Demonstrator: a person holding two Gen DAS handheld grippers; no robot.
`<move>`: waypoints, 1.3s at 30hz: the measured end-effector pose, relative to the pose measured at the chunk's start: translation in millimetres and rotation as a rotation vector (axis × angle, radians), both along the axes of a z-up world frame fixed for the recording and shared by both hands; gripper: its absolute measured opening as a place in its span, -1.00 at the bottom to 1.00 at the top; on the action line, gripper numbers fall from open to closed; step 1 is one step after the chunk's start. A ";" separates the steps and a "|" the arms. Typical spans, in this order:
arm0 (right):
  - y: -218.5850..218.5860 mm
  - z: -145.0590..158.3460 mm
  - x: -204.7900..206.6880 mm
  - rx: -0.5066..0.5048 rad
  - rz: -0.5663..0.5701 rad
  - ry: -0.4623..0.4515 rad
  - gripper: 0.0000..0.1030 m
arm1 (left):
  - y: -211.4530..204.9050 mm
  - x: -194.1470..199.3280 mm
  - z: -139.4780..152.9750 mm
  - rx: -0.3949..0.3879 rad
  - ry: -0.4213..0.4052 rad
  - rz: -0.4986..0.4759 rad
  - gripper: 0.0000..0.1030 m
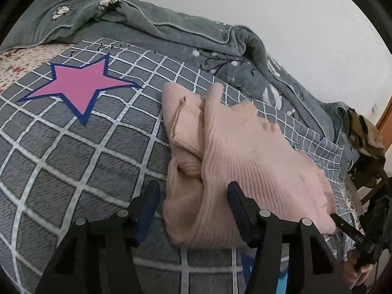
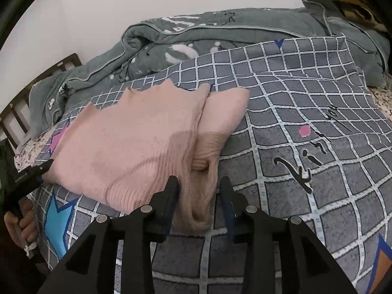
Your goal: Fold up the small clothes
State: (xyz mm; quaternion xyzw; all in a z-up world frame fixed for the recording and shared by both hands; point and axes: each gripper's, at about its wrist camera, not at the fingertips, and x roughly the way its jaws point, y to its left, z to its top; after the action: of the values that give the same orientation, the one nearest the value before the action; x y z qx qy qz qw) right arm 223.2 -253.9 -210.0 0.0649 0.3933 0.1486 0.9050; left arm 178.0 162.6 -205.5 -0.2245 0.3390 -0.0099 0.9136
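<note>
Pink ribbed sweater (image 1: 245,147), folded, lies mid-frame on the grey checked bedspread (image 1: 73,159) in the left wrist view; the left gripper (image 1: 193,196) has its jaws apart around its near edge. Right wrist view: the sweater (image 2: 127,142) sits centre-left, and the right gripper (image 2: 198,188) has its jaws apart astride a fold.

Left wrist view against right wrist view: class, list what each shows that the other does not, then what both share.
Only the left wrist view shows the whole pink star printed on the bedspread and the left tool, open.

Only the right wrist view shows the black lettering, a pink dot and the right tool, open astride a sweater edge.

Both show the folded pink sweater, the grey checked bedspread and the grey-green blanket.
</note>
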 end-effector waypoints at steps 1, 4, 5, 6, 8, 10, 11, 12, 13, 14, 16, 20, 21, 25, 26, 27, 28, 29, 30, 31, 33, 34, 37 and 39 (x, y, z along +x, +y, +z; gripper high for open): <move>0.8 -1.3 3.6 0.005 -0.003 0.006 -0.32 | -0.5 3.7 -0.7 0.001 0.001 0.003 0.02; 2.1 -5.4 13.7 0.022 -0.017 0.028 -0.31 | 0.0 11.7 -2.7 -0.009 0.008 0.015 -0.19; 2.1 -6.8 17.4 0.030 -0.023 0.036 -0.30 | 1.0 12.9 -3.4 -0.023 0.006 0.021 -0.28; 2.4 -7.9 19.4 0.033 -0.026 0.040 -0.29 | 3.2 14.0 -4.6 -0.045 0.008 0.022 -0.47; 2.5 -9.7 24.6 0.044 -0.034 0.046 -0.29 | 6.9 13.8 -5.8 -0.093 -0.004 0.013 -0.64; 4.0 -9.5 27.6 0.048 -0.031 0.040 -0.33 | 5.7 12.1 -3.0 -0.086 -0.023 0.010 -0.70; 5.0 -9.3 28.4 0.055 -0.016 0.035 -0.61 | 3.5 10.7 -0.8 -0.070 -0.029 0.012 -0.70; 6.3 -8.4 29.2 0.056 -0.002 0.030 -0.68 | 2.3 8.7 1.2 -0.067 -0.036 0.014 -0.71; 6.8 -6.3 28.2 0.054 0.000 0.023 -0.70 | 2.3 6.1 3.4 -0.074 -0.045 0.019 -0.72; 6.1 -3.0 26.6 0.059 0.004 0.016 -0.72 | 3.4 3.1 5.3 -0.089 -0.050 0.022 -0.73; 1.8 5.4 21.6 0.074 0.010 0.005 -0.75 | 5.3 -3.9 10.1 -0.116 -0.058 0.026 -0.73; -15.1 20.9 8.2 0.145 0.028 -0.003 -0.78 | -3.0 -29.2 18.6 -0.125 -0.074 0.017 -0.74; -17.5 23.5 4.4 0.147 0.030 -0.006 -0.78 | -7.0 -39.7 20.5 -0.121 -0.077 0.009 -0.74; -28.3 29.2 -15.3 0.148 0.034 -0.008 -0.79 | -17.1 -70.8 23.0 -0.095 -0.089 -0.015 -0.73; -30.9 28.2 -19.3 0.150 0.031 -0.004 -0.79 | -18.6 -80.5 20.4 -0.098 -0.085 -0.020 -0.73; -33.6 26.3 -26.0 0.149 0.027 0.001 -0.79 | -19.1 -86.3 18.9 -0.098 -0.082 -0.020 -0.73; -35.0 25.0 -32.3 0.147 0.026 0.003 -0.79 | -19.8 -97.0 15.7 -0.098 -0.076 -0.019 -0.73; -36.1 23.8 -40.1 0.140 0.027 0.002 -0.79 | -20.1 -103.7 14.1 -0.094 -0.072 -0.018 -0.73; -37.1 23.3 -48.8 0.127 0.029 -0.003 -0.79 | -19.6 -112.5 13.4 -0.084 -0.074 -0.012 -0.75; -39.3 22.6 -56.0 0.125 0.028 -0.009 -0.79 | -18.6 -118.4 13.6 -0.076 -0.079 -0.005 -0.77; -41.7 22.1 -68.0 0.120 0.020 -0.019 -0.77 | -16.2 -130.3 16.5 -0.044 -0.097 0.001 -0.80; -40.8 22.0 -70.5 0.091 0.008 -0.024 -0.75 | -15.0 -132.1 18.2 -0.030 -0.099 0.001 -0.80; -38.2 25.0 -75.5 0.000 -0.027 -0.073 -0.59 | -8.7 -128.5 23.3 -0.025 -0.103 0.013 -0.64; -40.8 29.4 -73.4 0.012 -0.035 -0.081 -0.45 | -6.0 -121.0 27.0 -0.026 -0.097 0.021 -0.28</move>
State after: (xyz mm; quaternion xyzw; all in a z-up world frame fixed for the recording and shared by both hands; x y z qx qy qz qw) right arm 149.8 -294.7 -180.5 0.0708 0.3542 0.1378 0.9223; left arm 57.0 156.6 -178.5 -0.2392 0.2918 -0.0157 0.9260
